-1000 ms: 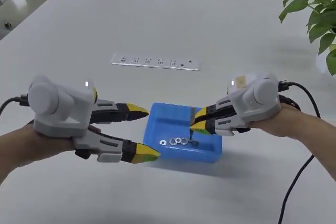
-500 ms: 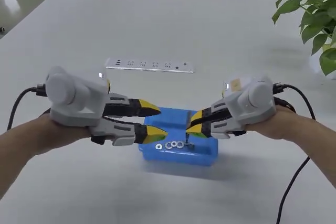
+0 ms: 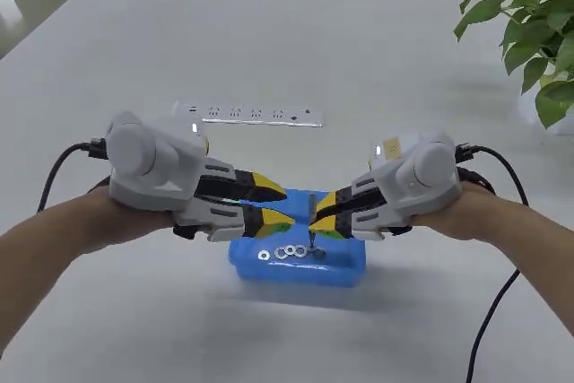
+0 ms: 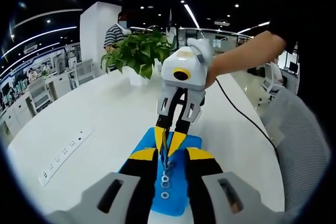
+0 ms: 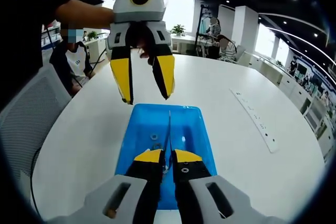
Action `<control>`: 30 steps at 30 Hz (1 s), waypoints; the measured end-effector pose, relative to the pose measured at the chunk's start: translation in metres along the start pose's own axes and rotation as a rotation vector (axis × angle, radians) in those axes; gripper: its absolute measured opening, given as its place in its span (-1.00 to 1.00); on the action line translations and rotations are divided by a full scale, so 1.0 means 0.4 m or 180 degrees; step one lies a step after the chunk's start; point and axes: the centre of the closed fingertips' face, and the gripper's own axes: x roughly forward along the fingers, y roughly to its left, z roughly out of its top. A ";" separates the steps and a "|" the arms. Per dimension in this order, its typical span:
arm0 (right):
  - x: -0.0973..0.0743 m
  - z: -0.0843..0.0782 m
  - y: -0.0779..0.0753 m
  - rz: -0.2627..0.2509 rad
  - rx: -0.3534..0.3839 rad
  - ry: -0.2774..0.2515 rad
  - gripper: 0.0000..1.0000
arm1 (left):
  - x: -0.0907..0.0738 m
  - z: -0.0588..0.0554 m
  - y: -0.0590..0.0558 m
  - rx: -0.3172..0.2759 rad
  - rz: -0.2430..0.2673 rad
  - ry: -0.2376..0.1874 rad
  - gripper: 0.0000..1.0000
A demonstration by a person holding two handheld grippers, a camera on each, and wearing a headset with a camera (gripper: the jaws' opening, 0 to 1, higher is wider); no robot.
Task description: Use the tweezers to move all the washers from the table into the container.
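Two cents from sparky: right claw (image 5: 168, 155) is pinched tight on the tweezers (image 5: 169, 129), tips aimed down into the blue container (image 3: 345, 268). Left claw (image 5: 148, 98) is spread about halfway with nothing in it, hovering at the container's 11 o'clock in the head view, while the right one sits at 1 o'clock

benchrat: yep, and the washers (image 3: 291, 252) I can make out, four or so, all lie in a row on the container floor near its 6 o'clock wall. Looks pretty much done to me, though something that tiny could hide on the white tabletop (image 3: 269, 42)

sparky: how'd you grab a straggler?

benchrat: I'd guess they're light, flat, hard metal and slick, so squeezing the flat faces probably makes them squirt out. One tweezer tip through the hole, the other outside the ring, gentle squeeze. Tweezers look thin and springy, so a mid-shank hold seems right. Power strip (image 3: 247, 114) at 12 o'clock and the plant (image 3: 529, 15) at 2 o'clock are well apart from it all
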 end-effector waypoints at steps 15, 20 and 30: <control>-0.003 -0.007 0.004 0.0028 -0.0104 0.0054 -0.83 | 0.049 0.026 0.005 0.0160 -0.0124 -0.0009 -0.69; -0.004 -0.007 0.007 0.0041 -0.0134 0.0069 -0.83 | 0.060 0.034 0.002 0.0201 -0.0176 -0.0004 -0.76; -0.001 -0.005 0.010 0.0061 -0.0165 0.0069 -0.83 | 0.071 0.034 -0.001 0.0300 -0.0240 0.0047 -0.87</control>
